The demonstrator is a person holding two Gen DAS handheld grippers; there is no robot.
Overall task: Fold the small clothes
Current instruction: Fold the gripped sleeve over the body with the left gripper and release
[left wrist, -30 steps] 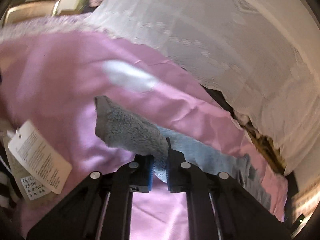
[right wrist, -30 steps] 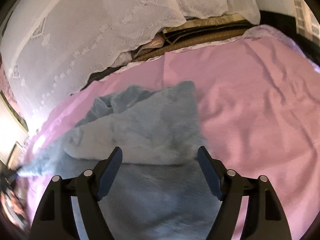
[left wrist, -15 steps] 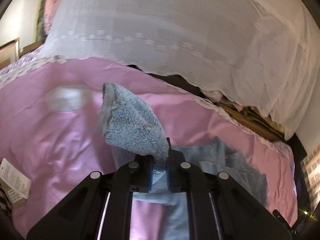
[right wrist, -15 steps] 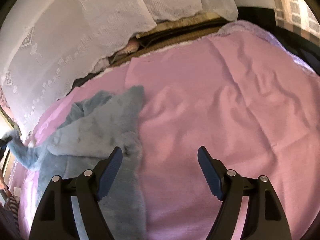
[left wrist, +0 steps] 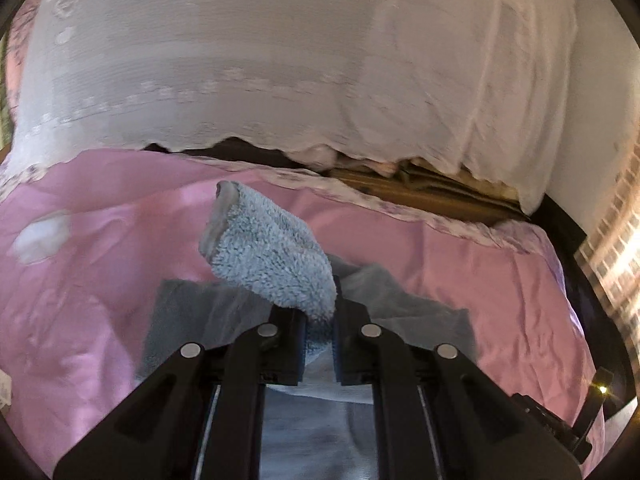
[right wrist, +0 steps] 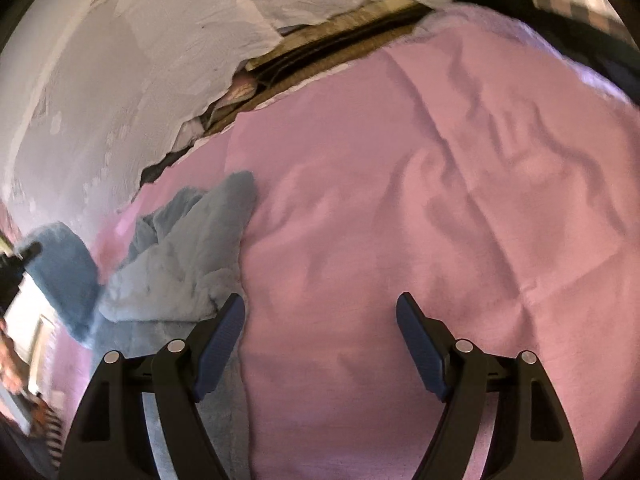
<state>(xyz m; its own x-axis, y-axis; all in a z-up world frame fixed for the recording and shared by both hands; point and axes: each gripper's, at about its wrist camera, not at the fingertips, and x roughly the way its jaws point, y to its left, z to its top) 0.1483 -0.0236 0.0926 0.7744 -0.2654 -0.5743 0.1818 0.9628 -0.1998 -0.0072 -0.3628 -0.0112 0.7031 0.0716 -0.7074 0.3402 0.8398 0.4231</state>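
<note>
The left gripper (left wrist: 320,334) is clamped on a lifted end of the fleece (left wrist: 272,256), fluffy and grey-blue, possibly a sleeve. The rest lies crumpled on the pink sheet (right wrist: 400,220), left of the right gripper (right wrist: 320,344), whose 2 jaws gape wide, holding nothing.

A home bedroom: a bed with a pink sheet (right wrist: 420,208) and white lace cover (left wrist: 280,60)
</note>
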